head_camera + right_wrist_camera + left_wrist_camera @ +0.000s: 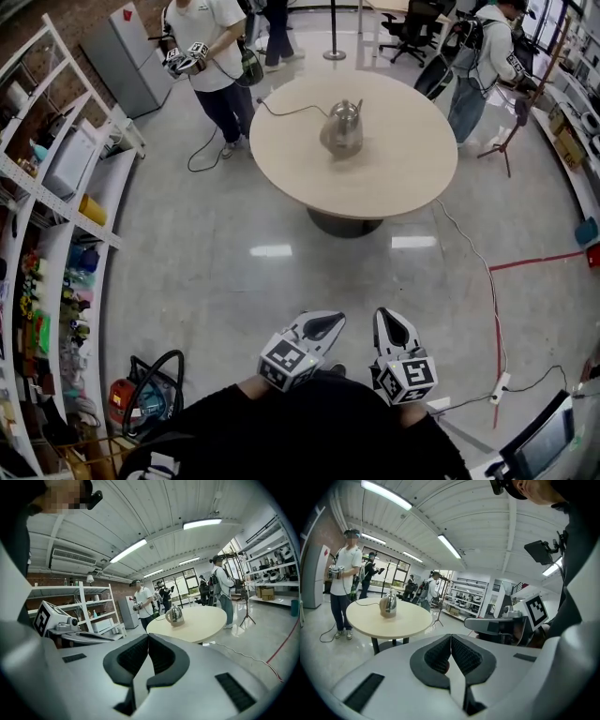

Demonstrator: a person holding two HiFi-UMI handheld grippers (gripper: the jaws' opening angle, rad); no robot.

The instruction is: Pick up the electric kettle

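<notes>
A shiny steel electric kettle (343,128) stands upright near the middle of a round beige table (403,178), with its black cord (286,112) trailing off the far left edge. Both grippers are held close to my body, well short of the table. My left gripper (328,324) is shut with nothing between its pads. My right gripper (390,321), beside it, is also shut and empty. In the left gripper view the kettle (388,604) is far ahead to the left of the jaw tips (451,637). In the right gripper view the kettle (175,614) is ahead, just right of the tips (148,637).
One person (211,56) with grippers stands at the table's far left, another (480,66) at its far right. White shelves (56,197) line the left wall. A cable (473,262) and red tape (539,260) cross the floor on the right. A red machine (141,398) sits lower left.
</notes>
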